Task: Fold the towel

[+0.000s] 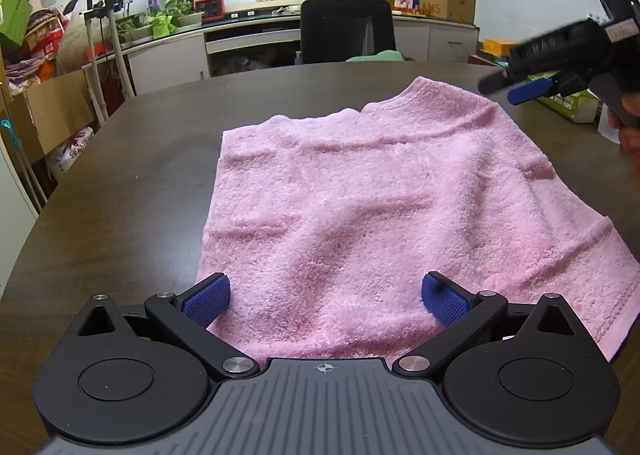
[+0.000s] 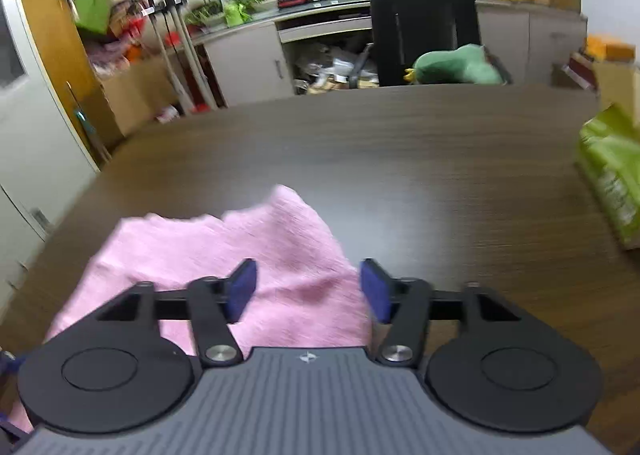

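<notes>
- Your pink terry-cloth towel (image 1: 400, 207) lies on the dark wood-grain table (image 1: 120, 191), folded over on itself, so that a second layer shows along its right and near edges.
- The far edge of the towel is uneven: one corner pokes out beyond the rest, and shallow wrinkles run across the top layer.
- Your left gripper (image 1: 326, 301), black with blue ribbed pads, sits low over the near edge of the towel. Its jaws stand wide apart; the cloth lies between them but neither pad presses on it.
- Your right gripper (image 2: 308, 289) is over the right edge of the towel, with its jaws apart and nothing clamped. In the left wrist view it appears blurred at the upper right, above the towel's far right corner and clear of the cloth, with your hand (image 1: 628, 123) on its handle.
- In the right wrist view, the pink cloth fills the gap between the pads and spreads to the left; bare table lies ahead.
- A black office chair (image 1: 346, 31) stands at the far side of the table, and a green plush toy (image 2: 456, 67) sits on it.
</notes>
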{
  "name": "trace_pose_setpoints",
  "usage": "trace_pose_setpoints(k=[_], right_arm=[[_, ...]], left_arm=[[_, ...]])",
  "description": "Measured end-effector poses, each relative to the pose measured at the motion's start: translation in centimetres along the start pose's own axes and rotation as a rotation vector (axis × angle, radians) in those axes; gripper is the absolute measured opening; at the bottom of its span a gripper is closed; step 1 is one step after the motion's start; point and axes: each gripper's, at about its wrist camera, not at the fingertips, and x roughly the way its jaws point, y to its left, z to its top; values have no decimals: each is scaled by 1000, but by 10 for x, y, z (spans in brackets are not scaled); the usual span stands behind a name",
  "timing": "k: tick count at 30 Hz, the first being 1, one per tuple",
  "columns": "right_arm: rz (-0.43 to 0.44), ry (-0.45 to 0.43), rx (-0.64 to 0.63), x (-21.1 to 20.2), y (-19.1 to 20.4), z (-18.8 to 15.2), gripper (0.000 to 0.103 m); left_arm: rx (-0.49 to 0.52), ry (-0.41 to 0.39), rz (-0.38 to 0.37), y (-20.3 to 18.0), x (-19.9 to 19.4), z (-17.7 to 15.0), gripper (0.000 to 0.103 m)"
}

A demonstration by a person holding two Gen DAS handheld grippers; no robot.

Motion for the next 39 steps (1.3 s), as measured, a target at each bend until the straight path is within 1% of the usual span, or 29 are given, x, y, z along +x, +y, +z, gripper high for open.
trace_pose_setpoints(k=[3,7,11,14,16,17,18,19,21,22,23,24,27,32,33,36,37,38,39], right_arm=[[53,10,51,13,-7,4,63],[100,60,141,30,-21,3,63],[199,103,175,46,-30,2,65],[159,88,153,43,-36,8,64],[153,83,172,41,-40,12,64],[206,104,204,44,-42,11,67],[258,124,237,47,-43,10,75],[311,147,259,49,-42,9,78],[421,200,260,50,-34,2,79],[462,209,269,47,-32,0,79],[476,199,277,44,-34,0,79],[480,178,286,39,-38,0,79],[372,125,270,28,-52,4,79],[257,127,225,21,-60,-1,79],[248,133,217,22,-58,-2,79],[288,171,231,34,-49,-4,78],[314,185,253,40,-45,-3,75],[315,186,261,43,-40,-2,62],[308,186,266,44,-39,-5,44]], left_arm=[[-6,-3,6,1,-1,-1,103],[-11,-5,16,2,-4,-3,103],[-18,0,24,3,-7,-4,103],[-31,4,41,2,-10,-5,103],[-39,5,56,-1,-11,-5,103],[-42,7,65,-2,-12,-6,103],[-43,9,73,-3,-14,-6,103],[-44,10,79,-4,-15,-7,103],[-49,13,85,-3,-19,-9,103],[-53,13,87,-3,-21,-11,103],[-56,12,87,-2,-23,-13,103],[-58,9,87,-1,-26,-15,103],[-64,7,88,2,-29,-17,103],[-67,4,95,1,-31,-18,103],[-68,3,96,1,-31,-18,103],[-71,3,98,0,-33,-20,103],[-72,3,99,-1,-34,-21,103],[-73,2,99,-1,-34,-21,103],[-74,2,99,-1,-34,-21,103]])
